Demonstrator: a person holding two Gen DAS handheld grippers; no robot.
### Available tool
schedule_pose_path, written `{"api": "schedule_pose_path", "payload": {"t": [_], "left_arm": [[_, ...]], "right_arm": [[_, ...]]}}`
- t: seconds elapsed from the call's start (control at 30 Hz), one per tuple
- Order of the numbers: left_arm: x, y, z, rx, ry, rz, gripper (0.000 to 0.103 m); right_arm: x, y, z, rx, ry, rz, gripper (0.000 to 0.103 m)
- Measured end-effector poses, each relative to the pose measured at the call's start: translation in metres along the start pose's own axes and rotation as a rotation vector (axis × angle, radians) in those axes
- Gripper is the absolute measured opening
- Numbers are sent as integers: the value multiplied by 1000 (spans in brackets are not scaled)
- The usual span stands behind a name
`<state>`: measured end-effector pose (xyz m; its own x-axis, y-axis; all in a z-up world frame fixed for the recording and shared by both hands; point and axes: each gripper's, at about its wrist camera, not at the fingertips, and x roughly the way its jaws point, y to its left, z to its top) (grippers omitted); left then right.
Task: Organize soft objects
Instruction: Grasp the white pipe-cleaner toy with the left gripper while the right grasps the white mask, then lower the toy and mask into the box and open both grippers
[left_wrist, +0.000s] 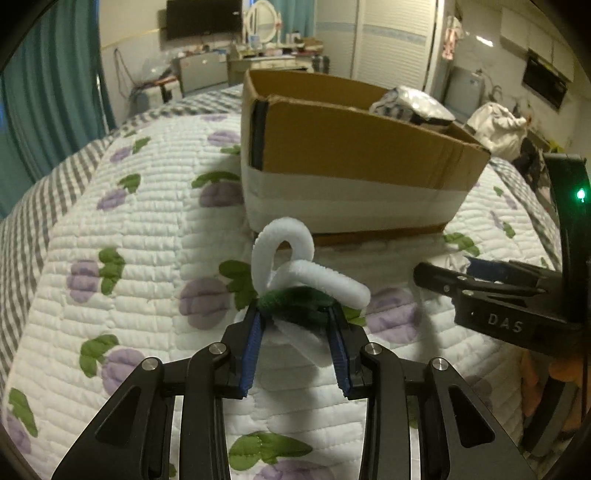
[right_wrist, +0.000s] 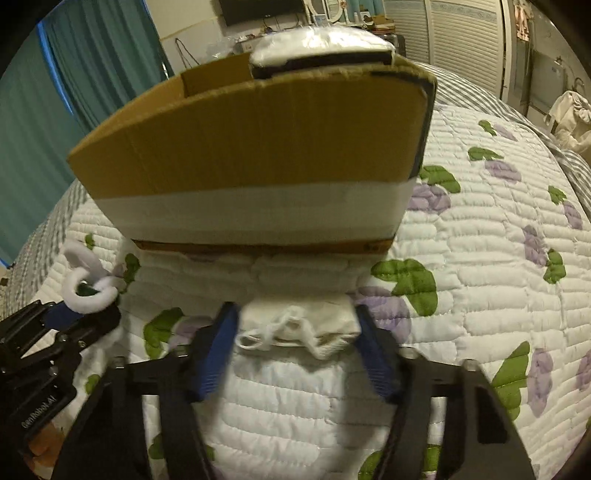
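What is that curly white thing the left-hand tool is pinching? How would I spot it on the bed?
Find the cardboard box on the flowered quilt. Just in front of its near left corner, a fuzzy white wire twist rises in two loops from the left gripper, with a dark green strand at its base. The only other white piece nearby is a flat folded cloth, not looped.

Left gripper (left_wrist: 295, 314) clasping chenille loops (left_wrist: 295, 273)

The left gripper (left_wrist: 295, 314) points steeply downward, its blue-padded fingers (left_wrist: 253, 350) drawn in close on a fuzzy white and green twist (left_wrist: 306, 280). The right gripper (right_wrist: 295, 328), just beside it and equally tilted, has its fingers (right_wrist: 214, 354) bracketing a white cloth bundle (right_wrist: 299, 325).
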<state>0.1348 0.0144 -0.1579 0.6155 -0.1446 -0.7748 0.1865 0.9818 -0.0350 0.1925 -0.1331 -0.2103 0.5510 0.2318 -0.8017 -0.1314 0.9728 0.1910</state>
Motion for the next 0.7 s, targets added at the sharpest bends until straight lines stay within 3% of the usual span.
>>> {"api": "schedule_pose_path", "payload": {"t": [0.3, 0.7], "left_arm": [[-16, -6, -7, 2, 6, 14, 33], [-104, -37, 5, 25, -106, 30, 33]], "right_arm": [[-29, 3, -8, -8, -69, 24, 56], [-132, 25, -28, -44, -216, 73, 56]]}}
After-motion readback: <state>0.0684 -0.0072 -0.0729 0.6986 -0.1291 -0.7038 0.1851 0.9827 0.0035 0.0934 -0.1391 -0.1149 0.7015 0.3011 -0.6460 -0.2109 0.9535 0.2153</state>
